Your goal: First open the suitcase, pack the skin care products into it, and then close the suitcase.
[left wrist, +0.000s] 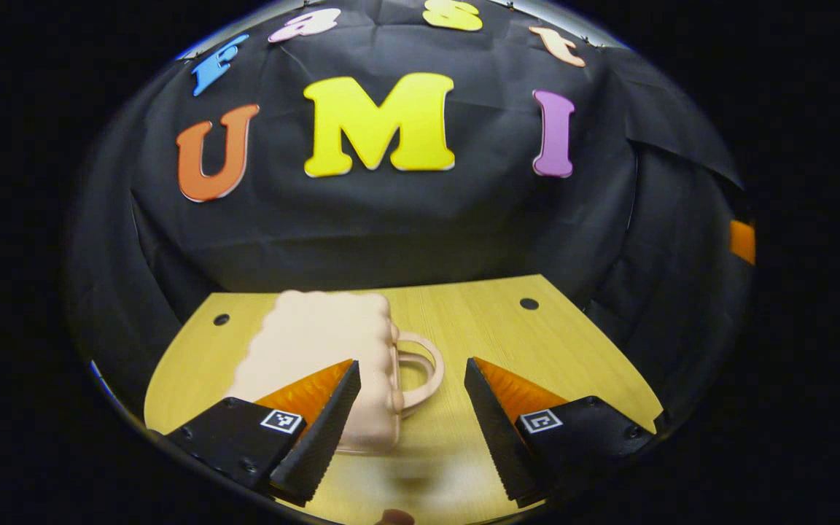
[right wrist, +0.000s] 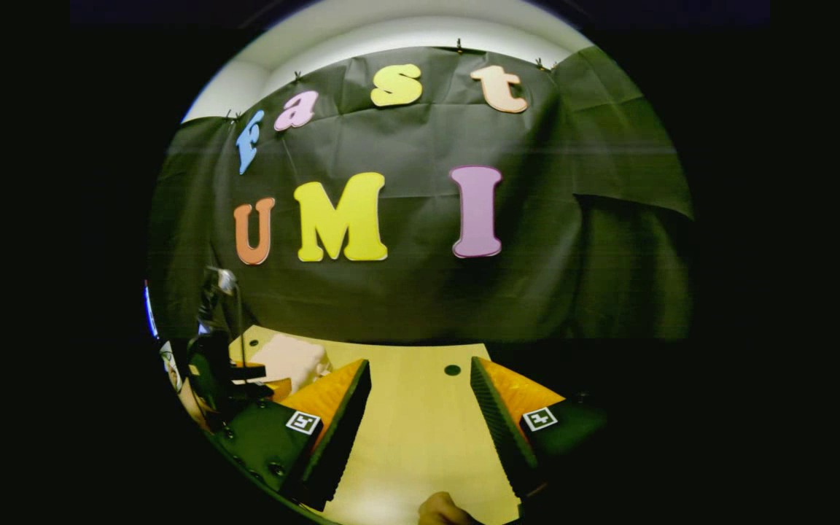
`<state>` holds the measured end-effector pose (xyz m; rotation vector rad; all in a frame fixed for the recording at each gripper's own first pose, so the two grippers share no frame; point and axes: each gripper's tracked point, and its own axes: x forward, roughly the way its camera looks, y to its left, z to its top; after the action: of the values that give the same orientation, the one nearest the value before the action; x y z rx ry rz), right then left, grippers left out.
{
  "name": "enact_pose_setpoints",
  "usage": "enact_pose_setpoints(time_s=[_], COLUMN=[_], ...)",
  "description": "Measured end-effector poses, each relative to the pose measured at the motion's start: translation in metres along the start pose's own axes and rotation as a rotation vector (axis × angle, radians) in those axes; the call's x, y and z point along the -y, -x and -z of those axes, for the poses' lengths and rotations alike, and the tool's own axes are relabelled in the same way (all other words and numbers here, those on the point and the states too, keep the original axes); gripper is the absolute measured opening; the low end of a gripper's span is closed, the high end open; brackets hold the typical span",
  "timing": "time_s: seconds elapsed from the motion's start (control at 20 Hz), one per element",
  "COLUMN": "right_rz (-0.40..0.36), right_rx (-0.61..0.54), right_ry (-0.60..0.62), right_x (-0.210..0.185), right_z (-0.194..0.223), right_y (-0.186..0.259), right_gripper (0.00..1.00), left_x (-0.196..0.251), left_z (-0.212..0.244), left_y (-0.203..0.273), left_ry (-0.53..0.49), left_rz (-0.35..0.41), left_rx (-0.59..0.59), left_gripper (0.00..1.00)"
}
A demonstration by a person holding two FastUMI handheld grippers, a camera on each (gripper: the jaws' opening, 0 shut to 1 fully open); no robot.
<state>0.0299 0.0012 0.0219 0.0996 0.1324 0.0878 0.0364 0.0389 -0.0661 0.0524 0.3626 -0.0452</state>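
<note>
The small pale-pink hard-shell suitcase with a ribbed edge and a loop handle (left wrist: 325,364) lies flat on the light wood-grain worktop (left wrist: 464,321), lid down, so the opening step is judged not yet done. No skin care products can be made out in either view.

**Left tongs.** The left tongs (left wrist: 405,430) stand apart, with nothing between the fingers. In the left gripper view the suitcase lies ahead and to the left of the gap. The left finger crosses in front of its near corner; whether it touches the shell cannot be told. The loop handle projects from the side of the case that faces the gap, and it sits just ahead of the open fingers, closer to the left finger than to the right one.

**Right tongs.** The right tongs (right wrist: 416,430) also stand apart and hold nothing. In the right gripper view the suitcase (right wrist: 287,361) appears far off to the left, well apart from these fingers, with bare worktop (right wrist: 420,408) ahead of them.

**Governing relation.** The left tongs are much the nearer to the suitcase. Judged from this layout, opening calls for the left tongs to work at the handle side or the lid seam. The seam position is too blurred to fix.
</note>
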Motion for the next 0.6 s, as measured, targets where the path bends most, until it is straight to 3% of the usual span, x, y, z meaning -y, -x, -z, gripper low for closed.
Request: enact_pose_setpoints(time_s=[0.2,0.3,0.6], right_rz=[-0.044,-0.07,-0.117], right_rx=[0.025,0.048,0.112], right_ry=[0.007,0.04,0.113], right_x=[-0.054,-0.081,-0.155], right_z=[-0.017,-0.024,-0.046], right_y=[-0.005,-0.006,0.0], right_gripper=[0.82,0.82,0.82], left_x=[-0.038,-0.057,-0.096], left_z=[-0.055,-0.075,-0.107], left_y=[0.052,0.072,0.12], left_ry=[0.041,0.045,0.053], left_rz=[-0.047,-0.071,-0.123], left_rx=[0.136,0.189,0.318], left_gripper=[0.92,1.0,1.0])
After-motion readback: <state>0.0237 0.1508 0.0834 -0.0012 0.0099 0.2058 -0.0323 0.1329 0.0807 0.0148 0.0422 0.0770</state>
